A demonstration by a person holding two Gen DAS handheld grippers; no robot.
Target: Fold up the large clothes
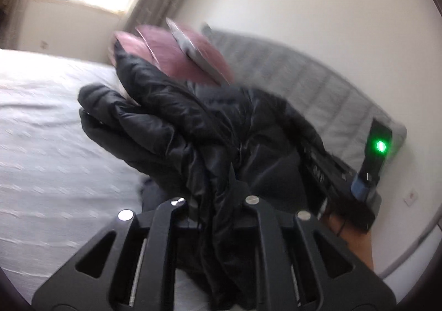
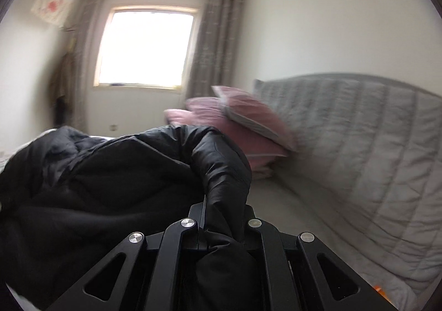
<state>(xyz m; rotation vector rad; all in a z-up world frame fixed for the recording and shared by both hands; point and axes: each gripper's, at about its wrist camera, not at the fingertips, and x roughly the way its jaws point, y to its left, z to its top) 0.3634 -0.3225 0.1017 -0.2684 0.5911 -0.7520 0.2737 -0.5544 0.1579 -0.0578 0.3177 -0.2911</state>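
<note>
A black puffer jacket (image 1: 176, 123) is held up above the bed. My left gripper (image 1: 215, 200) is shut on a bunched fold of it, which hides the fingertips. The other gripper's body with a green light (image 1: 378, 150) shows at the right of the left wrist view, behind the jacket. In the right wrist view the jacket (image 2: 110, 178) fills the lower left, and my right gripper (image 2: 223, 214) is shut on a padded edge of it. The jacket hangs between the two grippers.
A bed with a white sheet (image 1: 49, 145) lies below. Pink pillows (image 2: 243, 123) are stacked against a grey quilted headboard (image 2: 359, 145). A bright window (image 2: 146, 45) with grey curtains (image 2: 215, 43) is on the far wall.
</note>
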